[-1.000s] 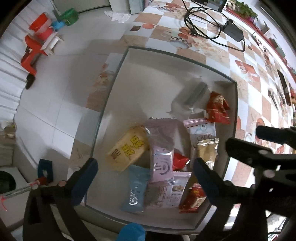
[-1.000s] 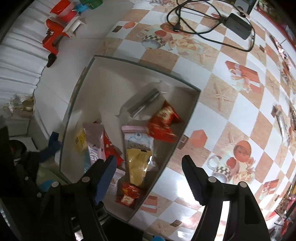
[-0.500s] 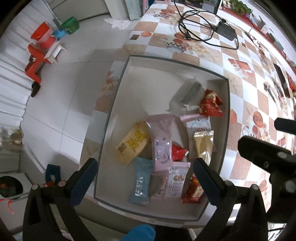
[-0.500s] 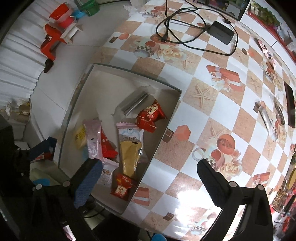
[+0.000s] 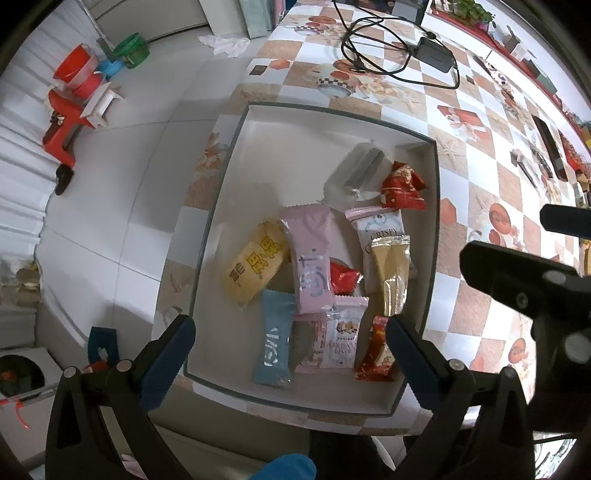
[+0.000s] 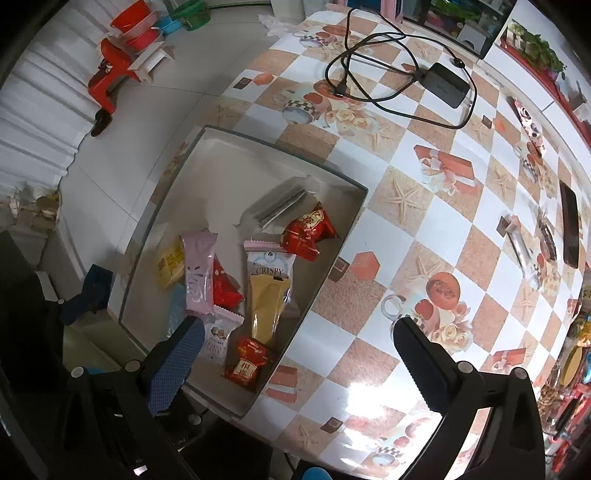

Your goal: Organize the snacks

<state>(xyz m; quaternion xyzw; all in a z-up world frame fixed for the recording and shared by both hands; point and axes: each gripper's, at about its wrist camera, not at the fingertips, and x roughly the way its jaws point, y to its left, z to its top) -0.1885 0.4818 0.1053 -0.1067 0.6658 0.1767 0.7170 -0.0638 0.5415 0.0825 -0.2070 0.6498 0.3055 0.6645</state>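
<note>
A shallow white box (image 5: 236,155) (image 6: 207,155) sits at the table's corner and holds several snack packets: a yellow one (image 5: 255,266), a pink one (image 5: 308,254), a light blue one (image 5: 273,341), a white "CRISPY" one (image 6: 269,266), a gold one (image 5: 391,273), a clear silver one (image 6: 280,203) and red ones (image 5: 402,184) (image 6: 245,363). My left gripper (image 5: 290,345) hangs open above the box's near end, nothing between its fingers. My right gripper (image 6: 299,354) stands wide open above the box's right wall and the tablecloth, holding nothing. It shows as a black frame (image 5: 517,288) in the left wrist view.
The checked tablecloth (image 6: 424,221) carries a black power adapter (image 6: 447,85) with its coiled cable (image 6: 362,62), plus a dark phone (image 6: 569,229) at the far right. Left of the table lies tiled floor (image 5: 110,184) with a red stool (image 5: 62,125) and stacked red basins (image 6: 136,22).
Both grippers have risen, so the box and table look smaller and farther. The right gripper's jaws have spread wider. The snacks in the box have not moved.
</note>
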